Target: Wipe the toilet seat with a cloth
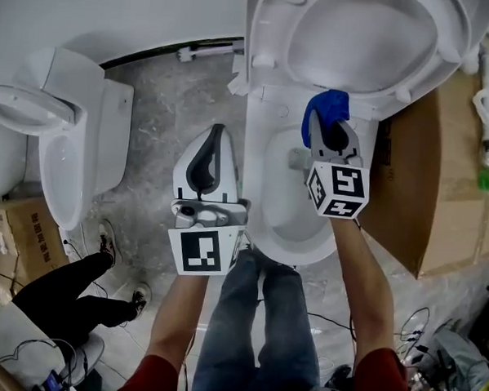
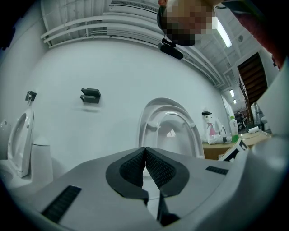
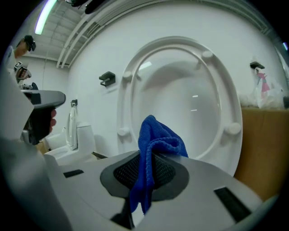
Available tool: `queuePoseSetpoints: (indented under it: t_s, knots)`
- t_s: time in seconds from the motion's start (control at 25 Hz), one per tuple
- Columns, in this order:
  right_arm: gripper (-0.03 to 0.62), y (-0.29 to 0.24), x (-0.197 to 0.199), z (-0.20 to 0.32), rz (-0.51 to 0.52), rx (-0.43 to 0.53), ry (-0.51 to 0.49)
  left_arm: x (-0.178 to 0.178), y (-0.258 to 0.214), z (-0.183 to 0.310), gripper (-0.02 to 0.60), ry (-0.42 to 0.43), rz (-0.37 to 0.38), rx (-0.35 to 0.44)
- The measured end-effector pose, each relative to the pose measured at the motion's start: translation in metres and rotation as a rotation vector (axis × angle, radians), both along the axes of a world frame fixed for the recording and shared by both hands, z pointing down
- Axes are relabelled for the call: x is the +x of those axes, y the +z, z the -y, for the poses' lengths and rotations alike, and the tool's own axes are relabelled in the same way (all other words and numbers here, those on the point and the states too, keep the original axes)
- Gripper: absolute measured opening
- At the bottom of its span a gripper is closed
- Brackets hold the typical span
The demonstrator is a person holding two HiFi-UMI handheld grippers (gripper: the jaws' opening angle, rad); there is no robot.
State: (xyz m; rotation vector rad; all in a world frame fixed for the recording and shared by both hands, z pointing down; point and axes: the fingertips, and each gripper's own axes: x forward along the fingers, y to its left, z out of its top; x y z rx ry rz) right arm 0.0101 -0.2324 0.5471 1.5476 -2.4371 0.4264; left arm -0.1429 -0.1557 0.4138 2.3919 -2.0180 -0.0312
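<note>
- The right gripper (image 1: 327, 125) is clamped on a blue cloth (image 3: 151, 149). The cloth is pinched between the pads, with a bunched fold sticking out past the tips and a tail hanging below.
- The left gripper (image 1: 216, 136) has its jaws pressed together with nothing between them. It sits over the left edge of the toilet bowl (image 1: 265, 183) and points level at the wall.
- The toilet seat (image 3: 128, 103) is tipped up against the lid at the back of the bowl, so its underside and round bumpers face the cloth.
- The cloth hangs over the back edge of the bowl, just in front of the seat's lower part. No view shows it touching the seat.
- I judge this to be the approach step, with the cloth gripped and wiping not yet begun.
- The next move probably calls for pushing the bunched fold flat against the seat ring. It would then follow the ring's curve and ease over each bumper so the cloth does not snag or pull free.
- A cardboard box (image 1: 442, 160) stands close to the right edge of the toilet, so the right elbow has little room that way.
- The floor (image 1: 167, 105) on the left is open, and a second toilet (image 1: 76, 141) stands well apart.
</note>
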Motion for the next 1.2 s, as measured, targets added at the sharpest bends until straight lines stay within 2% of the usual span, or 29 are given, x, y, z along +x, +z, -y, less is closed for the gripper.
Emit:
queuePoseSetpoints:
  t_s: [0.2, 0.4, 0.56, 0.72, 0.88, 0.96, 1.04, 1.16, 1.2]
  knots:
    - [0.06, -0.106, 0.018, -0.015, 0.048, 0.149, 0.043, 0.024, -0.05, 0.011, 0.017, 0.022, -0.013, 0.044]
    - [0.06, -0.207, 0.04, -0.032, 0.057, 0.259, 0.082, 0.051, -0.098, 0.02, 0.015, 0.046, -0.037, 0.017]
    - [0.06, -0.271, 0.051, -0.044, 0.065, 0.309, 0.083, 0.067, -0.138, 0.025, 0.015, 0.087, -0.015, 0.013]
    - [0.06, -0.309, 0.062, -0.047, 0.095, 0.319, 0.092, 0.08, -0.165, 0.032, 0.015, 0.121, 0.045, 0.006]
    - [0.06, -0.332, 0.078, -0.049, 0.102, 0.322, 0.105, 0.098, -0.173, 0.051, 0.017, 0.162, 0.189, -0.057]
    - [0.06, -0.34, 0.085, -0.053, 0.105, 0.317, 0.113, 0.108, -0.178, 0.066, 0.053, 0.209, 0.291, -0.098]
    - [0.06, -0.346, 0.091, -0.059, 0.104, 0.308, 0.115, 0.121, -0.183, 0.082, 0.134, 0.267, 0.415, -0.138]
    - [0.06, -0.353, 0.102, -0.07, 0.095, 0.303, 0.11, 0.14, -0.187, 0.107, 0.202, 0.341, 0.63, -0.181]
    - [0.06, -0.356, 0.105, -0.073, 0.092, 0.304, 0.107, 0.145, -0.187, 0.115, 0.204, 0.36, 0.703, -0.19]
